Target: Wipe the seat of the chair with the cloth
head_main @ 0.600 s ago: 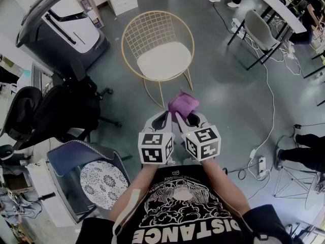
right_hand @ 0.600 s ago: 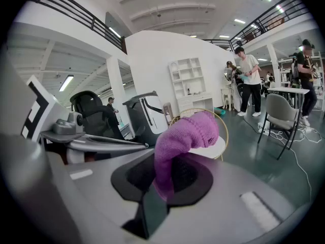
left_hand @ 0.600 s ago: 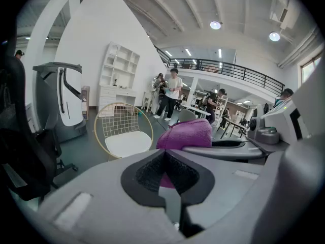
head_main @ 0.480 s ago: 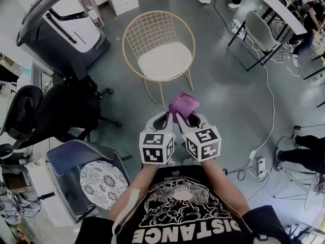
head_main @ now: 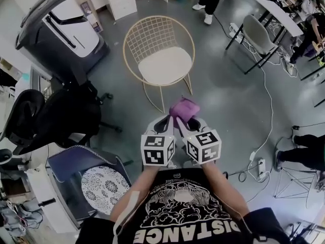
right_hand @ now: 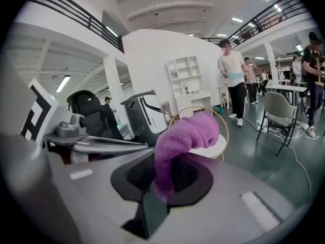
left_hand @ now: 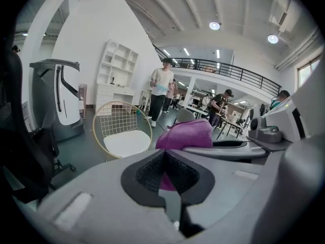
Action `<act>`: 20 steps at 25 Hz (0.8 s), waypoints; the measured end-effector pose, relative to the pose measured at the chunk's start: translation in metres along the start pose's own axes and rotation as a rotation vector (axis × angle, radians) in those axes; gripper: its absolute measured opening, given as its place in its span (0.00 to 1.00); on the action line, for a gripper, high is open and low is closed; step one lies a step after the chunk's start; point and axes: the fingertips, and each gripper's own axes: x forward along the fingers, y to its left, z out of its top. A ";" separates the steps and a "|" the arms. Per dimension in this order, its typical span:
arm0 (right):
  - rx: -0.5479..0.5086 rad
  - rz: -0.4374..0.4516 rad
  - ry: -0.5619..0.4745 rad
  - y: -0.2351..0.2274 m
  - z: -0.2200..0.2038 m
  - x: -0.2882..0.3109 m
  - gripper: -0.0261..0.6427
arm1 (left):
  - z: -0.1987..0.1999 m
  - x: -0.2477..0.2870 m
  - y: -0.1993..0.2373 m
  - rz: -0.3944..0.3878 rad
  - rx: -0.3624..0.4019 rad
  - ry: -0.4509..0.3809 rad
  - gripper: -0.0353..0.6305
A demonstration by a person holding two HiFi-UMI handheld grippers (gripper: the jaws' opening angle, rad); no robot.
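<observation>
Right claw (head_main: pixel 188 120) clamped on purple cloth (head_main: pixel 184 108); left claw (head_main: pixel 162 122) closed, short of chair (head_main: pixel 165 65); shirt (head_main: pixel 188 207) reads DISTANCE.

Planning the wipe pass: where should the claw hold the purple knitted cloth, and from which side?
Grip the lower end from the person's side, as the right claw does now, shut on the purple knitted cloth. Its free end stands past the tips and flops forward, so that bunch would likely meet the white seat of the gold wire chair first.
</observation>
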 end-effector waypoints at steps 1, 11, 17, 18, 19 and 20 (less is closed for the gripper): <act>-0.001 -0.002 0.001 0.000 0.000 0.000 0.13 | 0.000 0.000 0.000 -0.004 -0.002 0.000 0.05; -0.014 0.017 0.005 0.003 0.008 0.017 0.13 | 0.005 0.005 0.015 0.005 -0.022 -0.017 0.05; -0.014 0.041 0.018 -0.003 0.013 0.038 0.13 | 0.013 0.018 0.033 0.027 -0.037 -0.016 0.05; -0.012 0.043 0.018 -0.006 0.014 0.042 0.13 | 0.014 0.021 0.036 0.032 -0.039 -0.015 0.05; -0.008 0.046 0.017 -0.010 0.016 0.046 0.13 | 0.016 0.025 0.039 0.037 -0.041 -0.014 0.05; -0.004 0.049 0.017 -0.014 0.018 0.050 0.13 | 0.019 0.030 0.042 0.042 -0.042 -0.013 0.05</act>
